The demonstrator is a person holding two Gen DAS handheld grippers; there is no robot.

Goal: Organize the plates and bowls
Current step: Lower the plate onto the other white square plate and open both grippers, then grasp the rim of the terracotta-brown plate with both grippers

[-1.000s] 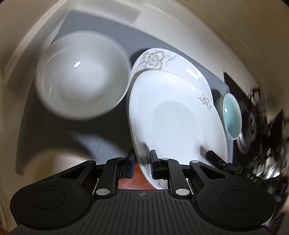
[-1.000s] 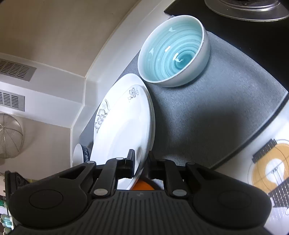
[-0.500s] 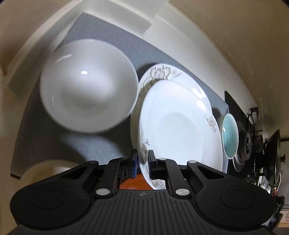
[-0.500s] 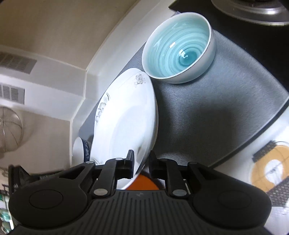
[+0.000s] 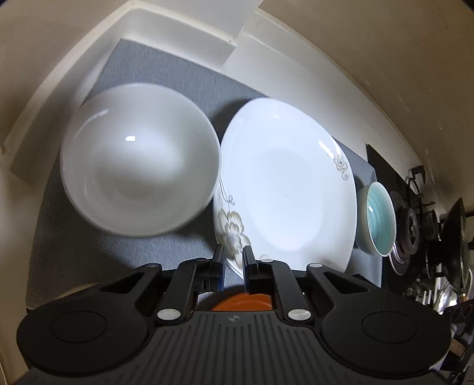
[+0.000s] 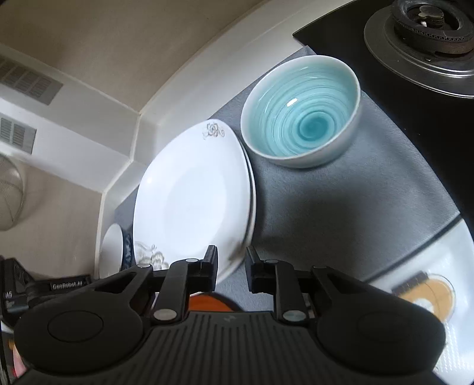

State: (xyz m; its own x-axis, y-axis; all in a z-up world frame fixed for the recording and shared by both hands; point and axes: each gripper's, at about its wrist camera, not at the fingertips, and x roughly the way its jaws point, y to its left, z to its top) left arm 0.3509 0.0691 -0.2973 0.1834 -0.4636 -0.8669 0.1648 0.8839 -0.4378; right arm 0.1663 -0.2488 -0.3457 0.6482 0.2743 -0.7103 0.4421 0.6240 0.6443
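Two stacked plates on a grey mat on a kitchen counter.
They lie flat between white bowl and teal bowl; left gripper clamps the rim, right gripper is released around it.

We see a kitchen counter corner under soft, dim light. A grey textured mat covers the worktop, and it runs up to a low white ledge that steps along the back edge. Above the ledge rises a plain beige wall. In the right wrist view the same wall curves overhead, with a white panel holding slatted vents at the left, and beside it a round wire mesh object, blurred. To the right of the mat lies a black glass hob with a gas burner on a round metal ring. In the left wrist view dark cookware stands near the hob.
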